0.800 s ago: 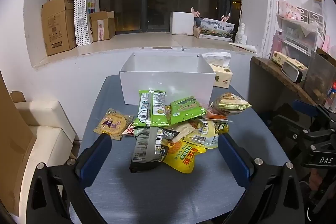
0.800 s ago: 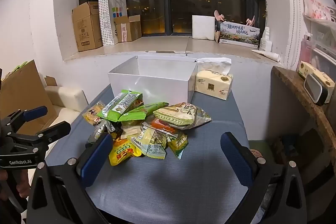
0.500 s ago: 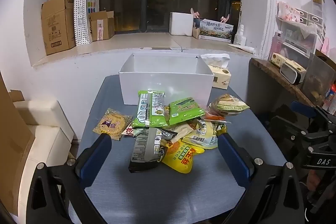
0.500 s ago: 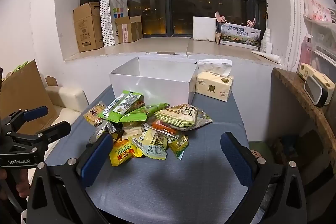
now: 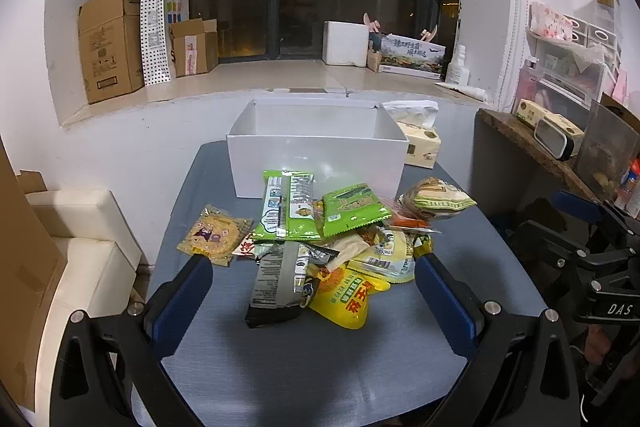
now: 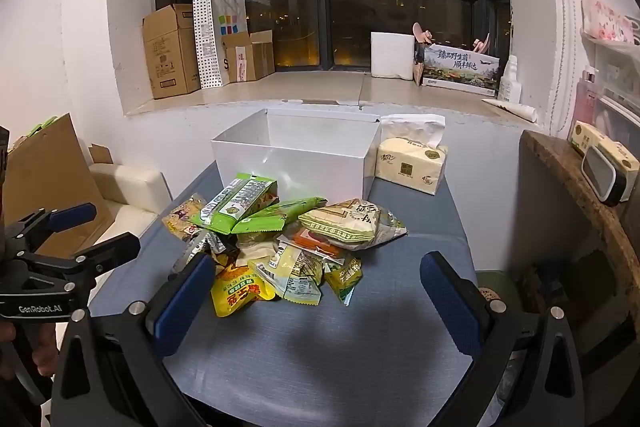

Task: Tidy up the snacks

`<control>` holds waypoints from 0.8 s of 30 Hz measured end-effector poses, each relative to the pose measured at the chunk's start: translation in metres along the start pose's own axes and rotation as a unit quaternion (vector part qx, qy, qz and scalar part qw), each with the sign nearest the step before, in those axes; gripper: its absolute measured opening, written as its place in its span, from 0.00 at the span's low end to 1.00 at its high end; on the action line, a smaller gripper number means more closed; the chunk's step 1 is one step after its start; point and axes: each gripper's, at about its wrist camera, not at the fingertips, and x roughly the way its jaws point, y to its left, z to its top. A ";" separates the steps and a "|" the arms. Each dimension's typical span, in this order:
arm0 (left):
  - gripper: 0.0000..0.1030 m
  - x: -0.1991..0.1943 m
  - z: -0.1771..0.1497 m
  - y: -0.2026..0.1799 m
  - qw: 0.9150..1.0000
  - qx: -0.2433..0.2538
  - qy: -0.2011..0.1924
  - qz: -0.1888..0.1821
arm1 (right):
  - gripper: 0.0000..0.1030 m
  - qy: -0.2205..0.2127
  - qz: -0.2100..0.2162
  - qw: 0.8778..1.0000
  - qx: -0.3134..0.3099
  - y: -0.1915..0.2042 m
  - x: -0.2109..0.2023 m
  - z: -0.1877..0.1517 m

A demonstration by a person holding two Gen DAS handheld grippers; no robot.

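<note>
A heap of snack packets (image 5: 332, 235) (image 6: 288, 239) lies in the middle of the grey-blue table (image 5: 304, 355), in front of an open white box (image 5: 316, 151) (image 6: 296, 159). On top are green packets (image 5: 286, 205), a yellow pouch (image 5: 348, 297) and a dark grey packet (image 5: 276, 279); a flat yellow packet (image 5: 214, 233) lies apart at the left. My left gripper (image 5: 314, 301) is open, hovering just short of the heap with nothing between its blue fingers. My right gripper (image 6: 316, 303) is open too, nearer the table's front right, and it holds nothing.
A tissue pack (image 6: 412, 163) stands right of the white box. Cardboard boxes (image 5: 108, 43) and a dotted bag line the window ledge behind. A wooden shelf (image 6: 580, 195) juts in at the right; a white seat (image 5: 80, 239) sits left of the table.
Both views have shifted only slightly toward the heap; nothing on the table has moved and both grippers stay open.
</note>
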 end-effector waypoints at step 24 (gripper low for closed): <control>1.00 -0.003 0.002 0.000 1.000 -0.001 0.002 -0.002 | 1.00 0.000 0.002 1.000 0.001 -0.004 0.000 0.001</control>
